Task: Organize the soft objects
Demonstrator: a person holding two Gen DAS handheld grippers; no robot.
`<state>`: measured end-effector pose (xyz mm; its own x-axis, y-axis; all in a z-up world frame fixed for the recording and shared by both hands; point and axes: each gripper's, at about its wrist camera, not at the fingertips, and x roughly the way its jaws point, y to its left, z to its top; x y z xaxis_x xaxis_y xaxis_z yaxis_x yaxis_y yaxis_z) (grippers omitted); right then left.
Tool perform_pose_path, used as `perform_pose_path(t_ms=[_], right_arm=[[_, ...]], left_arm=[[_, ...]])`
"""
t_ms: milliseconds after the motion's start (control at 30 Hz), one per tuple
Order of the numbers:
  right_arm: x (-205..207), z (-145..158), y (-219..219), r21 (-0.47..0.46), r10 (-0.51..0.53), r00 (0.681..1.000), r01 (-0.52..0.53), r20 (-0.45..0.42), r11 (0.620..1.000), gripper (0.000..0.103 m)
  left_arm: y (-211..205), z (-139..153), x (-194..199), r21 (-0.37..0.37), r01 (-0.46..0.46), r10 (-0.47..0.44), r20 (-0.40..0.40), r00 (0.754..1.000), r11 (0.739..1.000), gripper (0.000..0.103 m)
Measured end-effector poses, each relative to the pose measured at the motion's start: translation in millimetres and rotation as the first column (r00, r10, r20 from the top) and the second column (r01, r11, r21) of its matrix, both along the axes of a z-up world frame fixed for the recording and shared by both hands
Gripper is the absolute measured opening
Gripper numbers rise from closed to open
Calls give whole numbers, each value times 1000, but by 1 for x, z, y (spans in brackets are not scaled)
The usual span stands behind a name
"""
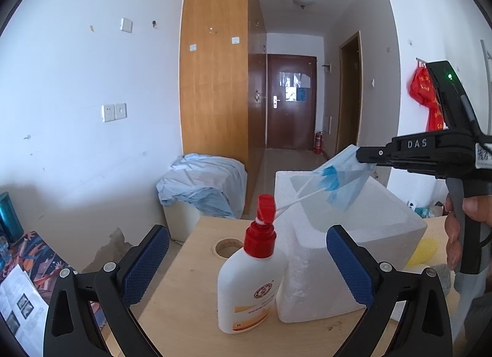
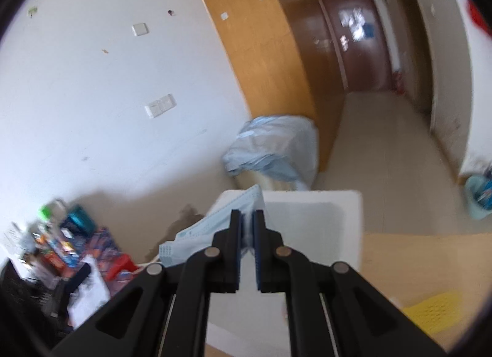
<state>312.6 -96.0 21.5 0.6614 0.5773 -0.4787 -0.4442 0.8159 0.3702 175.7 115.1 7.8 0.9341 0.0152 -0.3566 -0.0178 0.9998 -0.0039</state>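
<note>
My right gripper (image 1: 358, 154) is shut on a light blue face mask (image 1: 344, 180) and holds it above the open white foam box (image 1: 323, 264). One white ear loop is caught on the red cap of a white bottle (image 1: 246, 283) that stands left of the box. In the right wrist view the right gripper (image 2: 247, 218) pinches the mask (image 2: 196, 234) over the box (image 2: 307, 221). My left gripper (image 1: 247, 264) is open and empty, low in front of the bottle and box.
A wooden table (image 1: 181, 295) holds a tape roll (image 1: 227, 247) behind the bottle and a yellow item (image 1: 426, 251) right of the box. A bin draped in blue cloth (image 1: 203, 188) stands beyond the table. Clutter lies on the floor at left.
</note>
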Motion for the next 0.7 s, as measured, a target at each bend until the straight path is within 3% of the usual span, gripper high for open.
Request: perform_pose_path(t_ms=[200,467,700], right_arm=[[-5,11,25,15,52,998,-52,31,999,9],[-8,14,22,118,114,993,-115,15,986,9],[-13,13,34,150,194,981,-190,-16,970,9]], left_arm=[[3,4,-3,-8,-3,3,9,1000,1000,102],[4,2,-1,-14,-6,6,2,1000,1000,102],[4,1,-4,-12,-5,5,4,1000,1000,102]])
